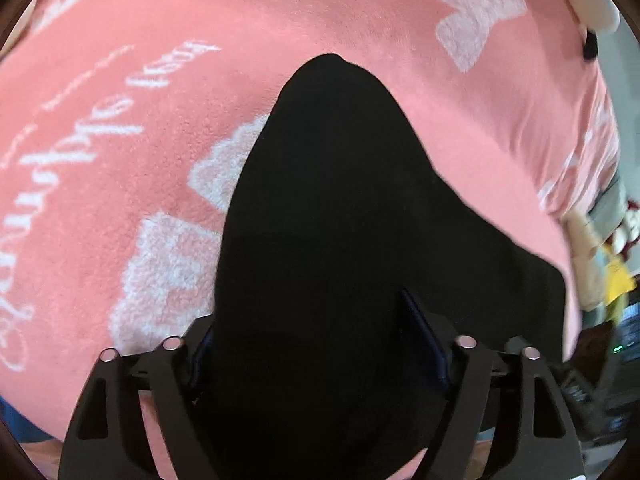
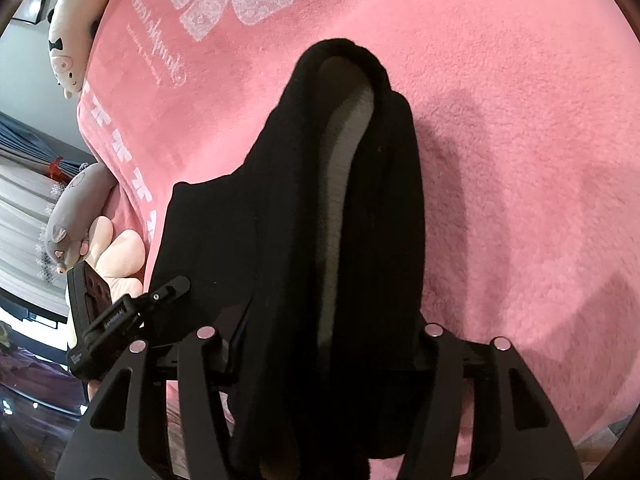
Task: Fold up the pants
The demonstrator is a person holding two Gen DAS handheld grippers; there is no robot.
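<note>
The black pants (image 1: 340, 208) hang folded over the front of my left gripper (image 1: 320, 344), which is shut on the cloth; the fabric hides the fingertips. In the right wrist view the black pants (image 2: 288, 220) drape over my right gripper (image 2: 328, 332), also shut on them, and their grey fleece lining (image 2: 348, 152) shows in a fold. Both grippers hold the pants above a pink blanket (image 1: 160, 80) with white lettering. The left gripper's body (image 2: 104, 320) shows at the lower left of the right wrist view.
The pink blanket (image 2: 520, 160) covers the bed. Plush toys lie along its edge: a cream one (image 2: 68, 52) and a grey one (image 2: 76, 216). More soft items and a yellow object (image 1: 616, 284) sit beyond the blanket's right edge.
</note>
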